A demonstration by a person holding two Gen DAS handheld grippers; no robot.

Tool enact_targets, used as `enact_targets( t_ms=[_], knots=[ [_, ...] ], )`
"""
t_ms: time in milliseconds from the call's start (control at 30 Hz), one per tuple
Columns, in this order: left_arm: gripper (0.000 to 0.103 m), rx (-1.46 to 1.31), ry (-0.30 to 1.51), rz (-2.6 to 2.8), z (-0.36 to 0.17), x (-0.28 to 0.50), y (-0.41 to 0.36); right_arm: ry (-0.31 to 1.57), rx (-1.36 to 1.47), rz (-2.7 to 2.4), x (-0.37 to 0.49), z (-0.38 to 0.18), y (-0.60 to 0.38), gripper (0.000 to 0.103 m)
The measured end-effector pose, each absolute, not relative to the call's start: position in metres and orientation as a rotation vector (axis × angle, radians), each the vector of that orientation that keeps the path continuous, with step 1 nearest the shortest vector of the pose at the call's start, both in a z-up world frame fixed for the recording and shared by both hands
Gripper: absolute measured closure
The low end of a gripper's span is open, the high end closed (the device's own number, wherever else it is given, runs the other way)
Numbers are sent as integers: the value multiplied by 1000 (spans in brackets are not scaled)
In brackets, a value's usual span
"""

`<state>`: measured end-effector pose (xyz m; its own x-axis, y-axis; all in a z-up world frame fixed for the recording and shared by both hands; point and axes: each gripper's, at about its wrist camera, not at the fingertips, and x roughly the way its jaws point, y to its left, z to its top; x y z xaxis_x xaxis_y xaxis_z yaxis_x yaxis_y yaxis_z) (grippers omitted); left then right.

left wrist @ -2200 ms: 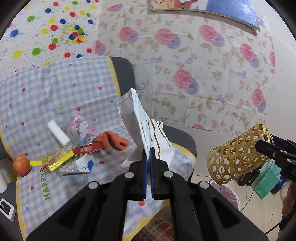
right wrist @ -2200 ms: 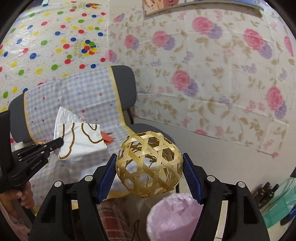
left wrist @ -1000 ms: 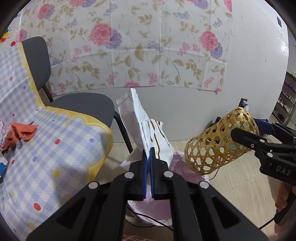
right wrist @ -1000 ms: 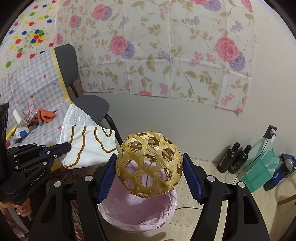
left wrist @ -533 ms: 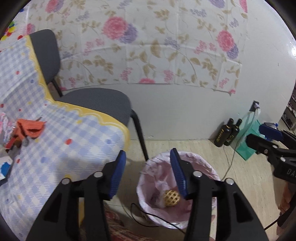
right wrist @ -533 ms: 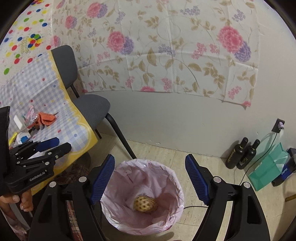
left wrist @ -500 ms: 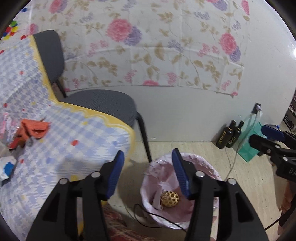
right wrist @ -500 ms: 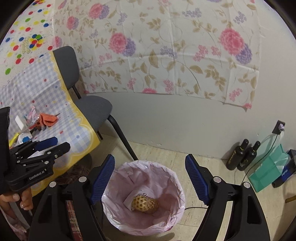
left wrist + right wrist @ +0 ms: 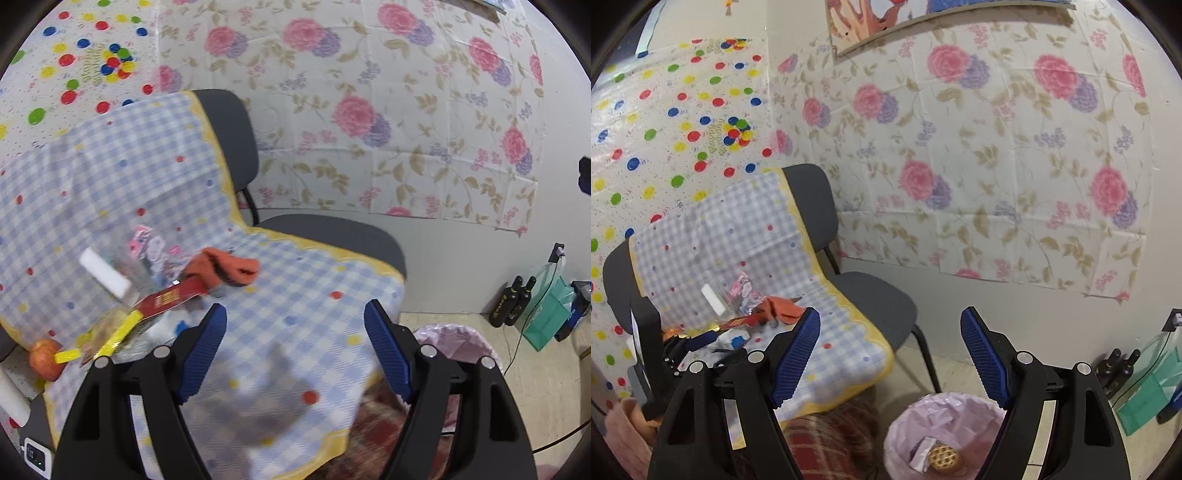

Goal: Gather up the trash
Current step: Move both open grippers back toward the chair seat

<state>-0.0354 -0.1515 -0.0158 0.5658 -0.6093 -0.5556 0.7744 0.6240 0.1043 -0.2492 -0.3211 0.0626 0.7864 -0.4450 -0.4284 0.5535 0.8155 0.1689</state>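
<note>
Trash lies in a pile on the blue checked cloth (image 9: 295, 332) over the chairs: an orange rag (image 9: 225, 267), a white block (image 9: 105, 277), a red packet (image 9: 170, 299), a yellow wrapper (image 9: 110, 336) and an apple (image 9: 44, 358). My left gripper (image 9: 293, 317) hovers over the cloth just right of the pile. Its jaws are opening and nothing is between them. My right gripper (image 9: 890, 317) is open and empty, higher up and farther back. Below it, the pink-lined bin (image 9: 945, 410) holds the woven ball (image 9: 943, 458) and a white bag (image 9: 921, 454).
A grey chair seat (image 9: 332, 236) sticks out past the cloth beside the bin (image 9: 458, 339). Two dark bottles (image 9: 513, 299) and a green bag (image 9: 550, 317) stand by the wall. A plaid rug (image 9: 831, 435) lies on the floor under the cloth's edge.
Both grippers let go: the white bag and the woven ball dropped into the bin. Both hands then rose and swung left toward the pile on the chair, and the left jaws widened.
</note>
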Motion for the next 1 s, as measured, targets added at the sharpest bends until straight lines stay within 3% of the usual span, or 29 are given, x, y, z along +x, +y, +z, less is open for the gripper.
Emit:
enact_targets(
  t_ms=[233,600,833,1000],
  knots=[
    [27,286,588,-704,-26,10,-91,514,198,-443,-195,57,-284,24],
    [16,160,667,-357,-42,52,3,585,120,-189,-77,19,-243,24],
    [16,160,668,-313,-37,55,11,506,207,-107,-79,19,-244,24],
    [16,183,659,-349,-34,56,5,578,318,-28,-81,12,-238,25]
  ],
)
